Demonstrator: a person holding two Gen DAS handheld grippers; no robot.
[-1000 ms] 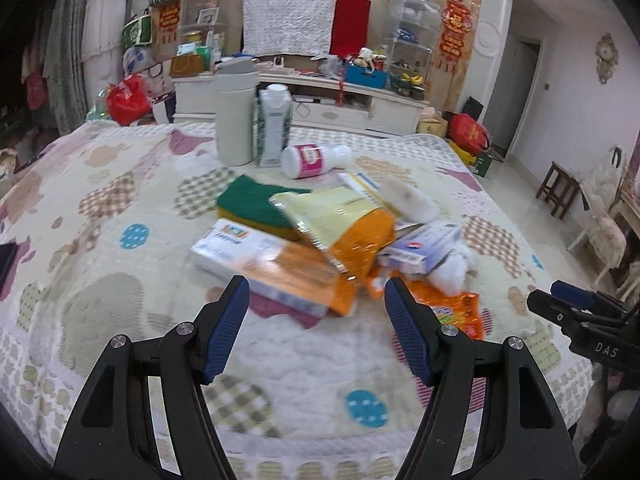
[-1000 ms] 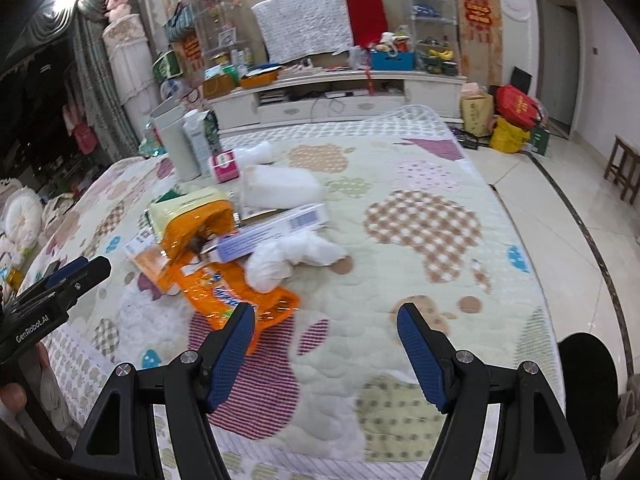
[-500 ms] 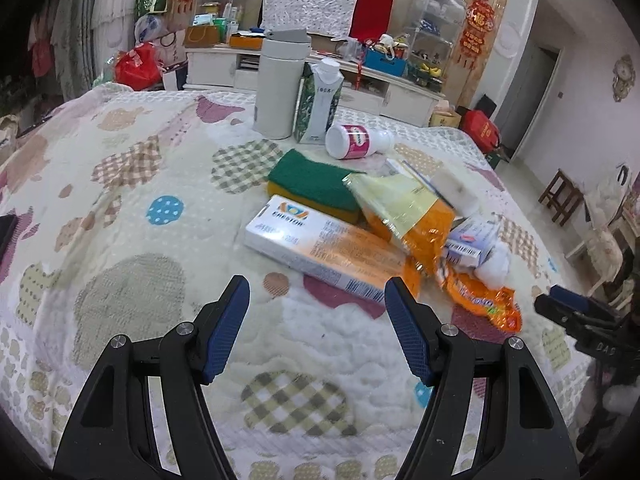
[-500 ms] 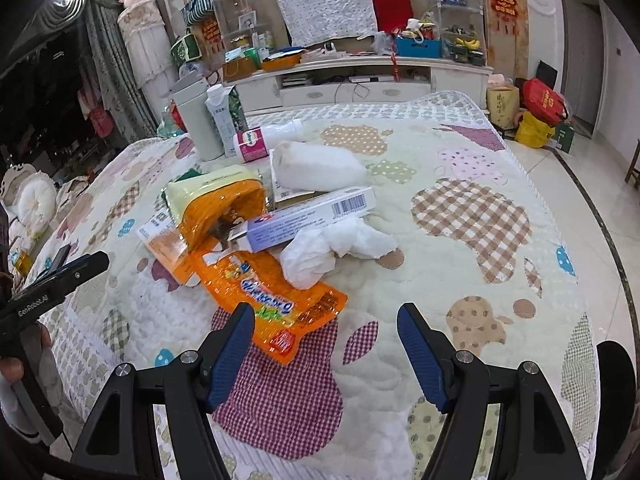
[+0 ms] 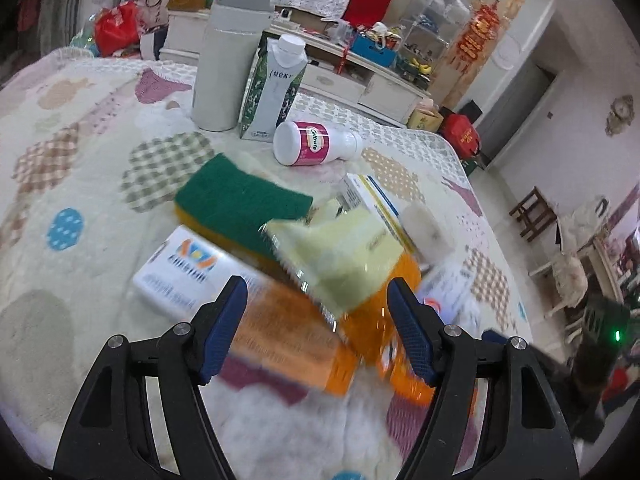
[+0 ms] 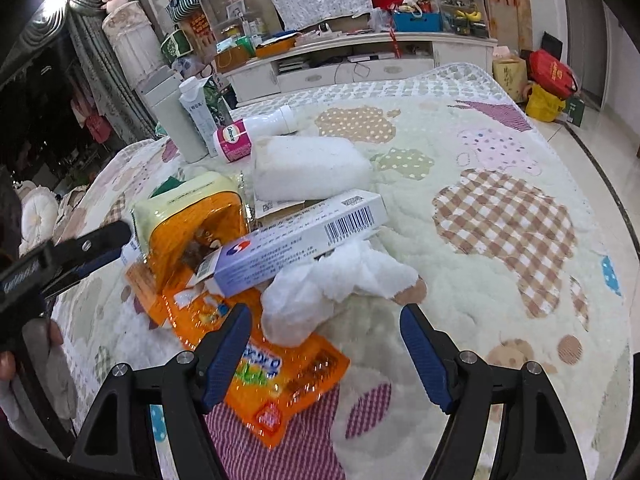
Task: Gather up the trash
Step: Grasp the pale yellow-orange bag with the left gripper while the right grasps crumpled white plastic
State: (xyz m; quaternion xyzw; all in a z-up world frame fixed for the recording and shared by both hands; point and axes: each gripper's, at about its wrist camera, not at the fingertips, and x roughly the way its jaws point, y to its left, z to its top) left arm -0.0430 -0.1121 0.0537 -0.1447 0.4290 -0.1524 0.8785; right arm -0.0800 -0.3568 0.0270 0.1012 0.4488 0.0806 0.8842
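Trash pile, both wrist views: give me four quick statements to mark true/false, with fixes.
1. Both tools are open and empty: left tool, right tool. True.
2. The pink-label bottle stands upright. False: it lies on its side.
3. The crumpled tissue sits partly on the orange wrapper. True.
4. The barcode box lies flat on the blanket, apart from the pile. False: it rests across the pile, next to the orange bag.

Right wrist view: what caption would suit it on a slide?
Open right gripper above crumpled tissue amid litter on a quilt.
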